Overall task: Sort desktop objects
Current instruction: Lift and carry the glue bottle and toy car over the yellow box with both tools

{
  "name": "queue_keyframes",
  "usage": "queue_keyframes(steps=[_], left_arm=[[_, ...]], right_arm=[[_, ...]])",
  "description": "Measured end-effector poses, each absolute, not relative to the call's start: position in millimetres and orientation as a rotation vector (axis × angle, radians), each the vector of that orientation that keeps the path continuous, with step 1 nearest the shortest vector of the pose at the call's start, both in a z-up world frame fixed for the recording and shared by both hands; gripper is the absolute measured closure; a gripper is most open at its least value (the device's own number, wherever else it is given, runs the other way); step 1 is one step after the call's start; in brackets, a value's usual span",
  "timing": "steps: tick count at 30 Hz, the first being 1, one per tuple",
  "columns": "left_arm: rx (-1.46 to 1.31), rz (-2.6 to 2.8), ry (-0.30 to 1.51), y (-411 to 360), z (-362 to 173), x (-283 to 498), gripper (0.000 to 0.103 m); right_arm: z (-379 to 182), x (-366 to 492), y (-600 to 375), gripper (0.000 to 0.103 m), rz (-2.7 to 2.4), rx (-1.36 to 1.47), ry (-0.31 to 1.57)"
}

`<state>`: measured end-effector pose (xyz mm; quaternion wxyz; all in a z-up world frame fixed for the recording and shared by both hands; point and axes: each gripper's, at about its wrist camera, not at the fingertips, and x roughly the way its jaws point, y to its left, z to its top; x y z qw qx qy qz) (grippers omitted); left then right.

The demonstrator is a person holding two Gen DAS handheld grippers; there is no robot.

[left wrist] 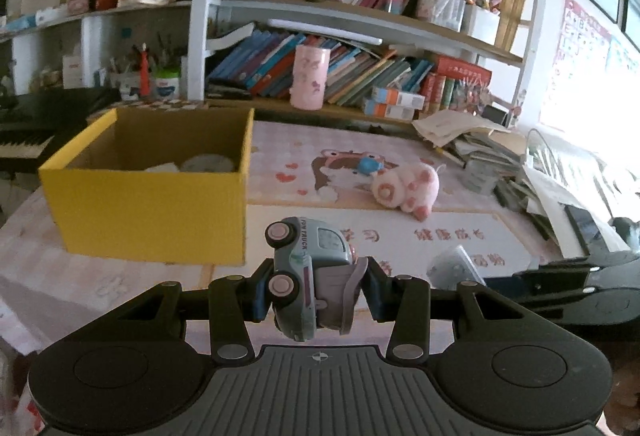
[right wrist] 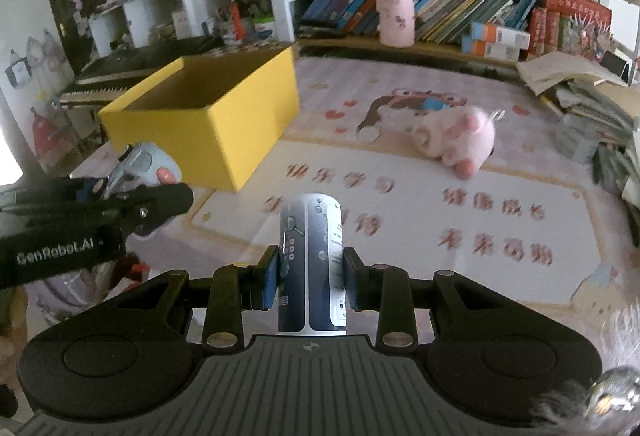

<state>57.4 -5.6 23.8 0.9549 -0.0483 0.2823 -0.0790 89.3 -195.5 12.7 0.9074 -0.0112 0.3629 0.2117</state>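
Over the desk mat (left wrist: 400, 220), left tool (left wrist: 316, 290) clamps the toy truck (left wrist: 308, 276)

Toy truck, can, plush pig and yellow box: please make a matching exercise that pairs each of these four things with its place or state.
Things:
1. toy truck
2. can
3. plush pig
4. yellow box

Places or states:
A. lying on the desk mat, not held
B. held in the left tongs
C. standing open on the desk, left of the pig
D. held in the right tongs

Pairs: 1-B, 2-D, 3-A, 4-C
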Motion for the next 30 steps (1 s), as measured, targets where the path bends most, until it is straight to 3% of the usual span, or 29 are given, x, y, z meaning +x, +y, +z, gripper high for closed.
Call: queue_keyframes(steps=[30], left_arm=[[-0.137,-0.039,0.62,88,17,-23,0.059]], right_arm=[[3,24,-85,0.073,0.596,-0.083,0.776]])
